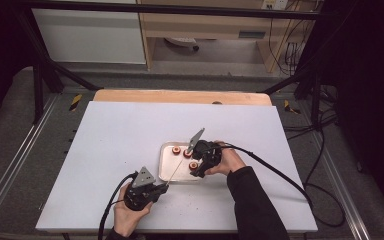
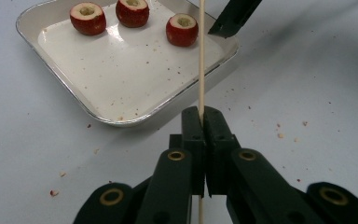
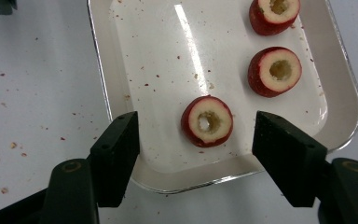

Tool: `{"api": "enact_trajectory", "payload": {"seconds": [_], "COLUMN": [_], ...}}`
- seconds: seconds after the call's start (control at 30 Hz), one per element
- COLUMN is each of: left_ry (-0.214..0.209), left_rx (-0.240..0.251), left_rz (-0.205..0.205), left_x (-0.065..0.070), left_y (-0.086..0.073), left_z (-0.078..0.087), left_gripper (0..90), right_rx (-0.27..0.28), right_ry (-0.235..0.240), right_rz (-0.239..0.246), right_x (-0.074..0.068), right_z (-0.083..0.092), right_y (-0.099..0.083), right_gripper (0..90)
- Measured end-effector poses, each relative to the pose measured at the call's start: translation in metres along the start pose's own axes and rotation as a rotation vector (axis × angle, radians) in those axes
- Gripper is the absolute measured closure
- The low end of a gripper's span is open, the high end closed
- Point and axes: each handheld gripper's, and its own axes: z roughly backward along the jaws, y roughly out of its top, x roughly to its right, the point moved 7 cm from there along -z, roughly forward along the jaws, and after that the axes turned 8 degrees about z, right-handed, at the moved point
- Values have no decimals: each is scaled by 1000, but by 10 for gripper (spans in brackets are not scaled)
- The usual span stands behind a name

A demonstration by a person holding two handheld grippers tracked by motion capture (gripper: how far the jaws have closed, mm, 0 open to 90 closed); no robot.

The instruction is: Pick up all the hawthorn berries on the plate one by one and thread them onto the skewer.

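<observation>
Tongs left (image 2: 202, 116): clamped on thin wooden skewer (image 2: 201, 60), bare, tip out over the tray.
Tongs right (image 3: 196, 140): apart, nothing gripped; jaws bracket nearest cored red fruit piece (image 3: 207, 121) without touching.
Fruit: three red cored pieces, all lying in shallow white metal tray (image 1: 167, 170) on white table (image 1: 110, 145).
Done: skewer picked up, right tongs lined up on first piece.
Left: grab piece, thread it; then other two (image 3: 274, 71).

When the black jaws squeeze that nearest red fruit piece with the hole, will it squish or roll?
The nearest cored fruit piece rests on a flat cut face, so it probably won't roll. Its hollow middle might crush under a hard squeeze. The shiny tray looks smooth, so it may slide when the right gripper nudges it.
</observation>
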Motion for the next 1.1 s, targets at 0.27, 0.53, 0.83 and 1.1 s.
{"api": "enact_trajectory", "payload": {"seconds": [0.27,0.53,0.83,1.1], "left_ry": [2,1,2,4], "left_rx": [-4,-9,-6,10], "left_rz": [1,-2,0,9], "left_x": [-3,-4,-5,-5], "left_y": [-1,-2,-2,-1], "left_z": [0,-1,0,2], "left_gripper": [884,884,885,884], "right_rx": [-46,-63,-75,-13], "right_ry": [35,51,55,9], "right_rz": [78,134,135,-23], "right_x": [7,9,9,12], "right_z": [-11,-19,-20,-3], "right_y": [0,4,3,10], "right_gripper": [471,548,596,597]}}
